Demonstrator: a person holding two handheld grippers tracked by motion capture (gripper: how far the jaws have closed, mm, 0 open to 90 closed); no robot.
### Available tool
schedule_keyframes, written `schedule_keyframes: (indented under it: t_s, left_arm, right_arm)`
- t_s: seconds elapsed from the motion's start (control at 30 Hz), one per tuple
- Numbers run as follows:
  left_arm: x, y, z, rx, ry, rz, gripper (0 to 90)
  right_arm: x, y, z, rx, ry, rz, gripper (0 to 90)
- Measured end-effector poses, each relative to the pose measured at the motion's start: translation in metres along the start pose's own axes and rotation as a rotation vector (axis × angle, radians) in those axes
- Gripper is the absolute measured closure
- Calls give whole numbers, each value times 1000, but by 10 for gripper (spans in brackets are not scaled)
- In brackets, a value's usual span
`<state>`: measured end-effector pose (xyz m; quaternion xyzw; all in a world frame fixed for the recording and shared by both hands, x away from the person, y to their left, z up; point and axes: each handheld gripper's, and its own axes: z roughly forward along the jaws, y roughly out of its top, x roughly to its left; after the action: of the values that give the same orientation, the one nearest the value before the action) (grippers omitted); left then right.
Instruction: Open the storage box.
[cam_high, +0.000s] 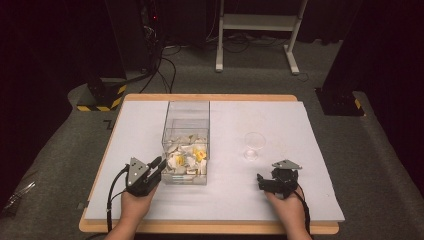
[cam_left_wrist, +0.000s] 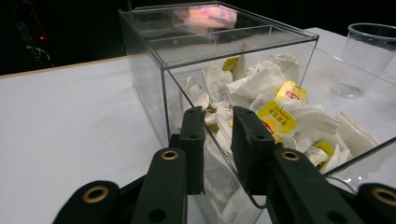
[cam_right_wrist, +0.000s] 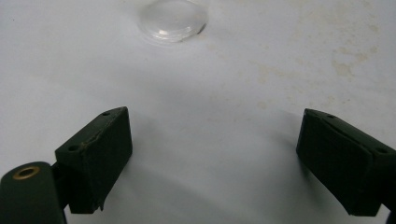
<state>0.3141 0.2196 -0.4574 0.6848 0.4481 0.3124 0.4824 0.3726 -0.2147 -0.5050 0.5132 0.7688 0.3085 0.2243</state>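
Across the white counter (cam_high: 125, 130) we pinch the clear box (cam_left_wrist: 219, 60) wall of the tea bags (cam_left_wrist: 275, 116) in our near-closed left gripper (cam_left_wrist: 218, 140), while our right gripper (cam_right_wrist: 215, 154), wide and empty, must next reach the cup (cam_high: 254, 145) ahead.

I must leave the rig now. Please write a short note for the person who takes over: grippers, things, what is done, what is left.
Left gripper: jaws nearly shut, gripping the near wall of the clear box.
Right gripper: open, holding nothing, low over the white table.
Tea bags: all lie inside the box.
Clear plastic cup: stands upright and looks empty, beyond the right gripper.
Done: box steadied. Left, probably: take a tea bag and put it into the cup.
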Motion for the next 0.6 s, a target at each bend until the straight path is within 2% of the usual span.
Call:
schedule_keyframes:
  t_s: [0.1, 0.17, 0.23, 0.33, 0.37, 0.6]
  left_arm:
    - [-1, 0, -1, 5, 6, 18, 756]
    - [-1, -1, 0, 4, 9, 15, 749]
    - [-2, -1, 5, 14, 17, 22, 712]
    - [-1, -2, 8, 29, 15, 14, 687]
    - [-1, -2, 9, 26, 12, -5, 689]
    - [-3, -6, 2, 22, 10, 3, 707]
  right_arm:
    - [0, 0, 0, 0, 0, 0, 105]
    - [0, 0, 0, 0, 0, 0, 105]
    - [0, 0, 0, 0, 0, 0, 105]
    - [0, 0, 0, 0, 0, 0, 105]
    - [0, 0, 0, 0, 0, 1, 105]
    - [0, 0, 0, 1, 0, 2, 105]
